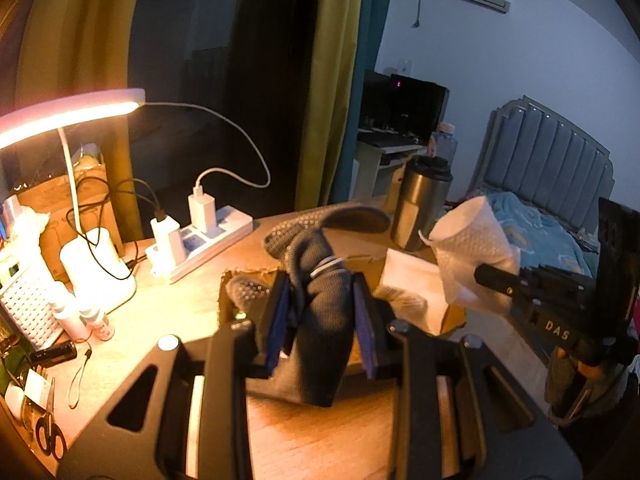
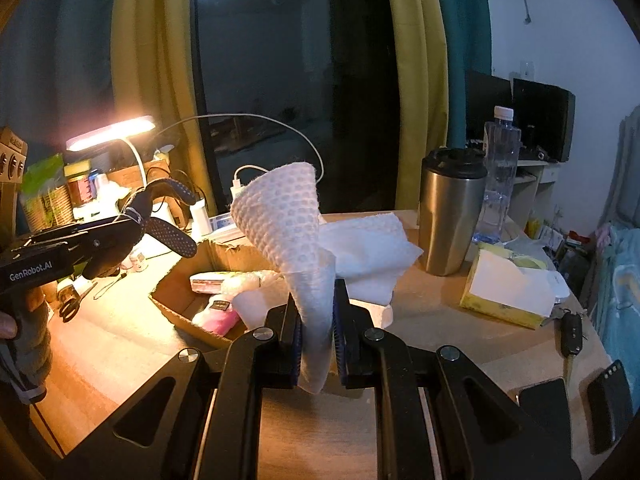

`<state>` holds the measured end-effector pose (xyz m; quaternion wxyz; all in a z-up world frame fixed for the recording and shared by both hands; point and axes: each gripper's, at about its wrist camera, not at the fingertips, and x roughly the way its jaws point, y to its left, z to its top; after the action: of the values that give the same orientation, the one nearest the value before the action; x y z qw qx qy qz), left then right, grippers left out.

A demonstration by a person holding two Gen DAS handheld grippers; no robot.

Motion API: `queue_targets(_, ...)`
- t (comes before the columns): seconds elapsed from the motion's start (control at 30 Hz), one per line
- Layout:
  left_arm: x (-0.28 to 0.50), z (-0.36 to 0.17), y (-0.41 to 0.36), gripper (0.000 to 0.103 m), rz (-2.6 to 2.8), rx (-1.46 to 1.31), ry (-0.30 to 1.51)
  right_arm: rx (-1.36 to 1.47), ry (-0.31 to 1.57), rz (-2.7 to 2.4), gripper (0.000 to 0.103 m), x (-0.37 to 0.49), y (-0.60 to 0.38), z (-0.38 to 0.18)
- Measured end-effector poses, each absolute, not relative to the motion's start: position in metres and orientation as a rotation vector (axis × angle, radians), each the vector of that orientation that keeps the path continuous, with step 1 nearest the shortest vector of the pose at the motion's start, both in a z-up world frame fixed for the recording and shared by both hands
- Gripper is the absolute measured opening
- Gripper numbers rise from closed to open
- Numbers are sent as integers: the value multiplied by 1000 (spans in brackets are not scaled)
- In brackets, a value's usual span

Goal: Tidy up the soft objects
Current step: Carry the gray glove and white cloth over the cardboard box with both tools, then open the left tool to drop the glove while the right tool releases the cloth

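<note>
Over desk (image 1: 168,312): left tongs (image 1: 320,320) clamp socks (image 1: 320,304); right tongs (image 2: 316,344) clamp cloth (image 2: 288,224).

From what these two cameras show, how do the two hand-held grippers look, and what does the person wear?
Each hand-held gripper is black, with angled arms that have triangular cut-outs, silver round bolts and blue pads on the fingers. The left hand-held gripper carries white "GenRobot.AI" lettering on its side. The right hand-held gripper shows the letters "DAS". A grey sleeve with a pale cuff covers the left arm.
</note>
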<state>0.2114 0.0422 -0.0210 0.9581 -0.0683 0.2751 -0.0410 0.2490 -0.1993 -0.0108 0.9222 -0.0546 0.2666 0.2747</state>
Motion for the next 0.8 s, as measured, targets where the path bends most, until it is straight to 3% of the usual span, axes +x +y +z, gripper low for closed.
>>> queue_targets(0.8, 268, -83, 51, 31, -58, -157, 710, -99, 678, 564, 15, 301, -189, -59)
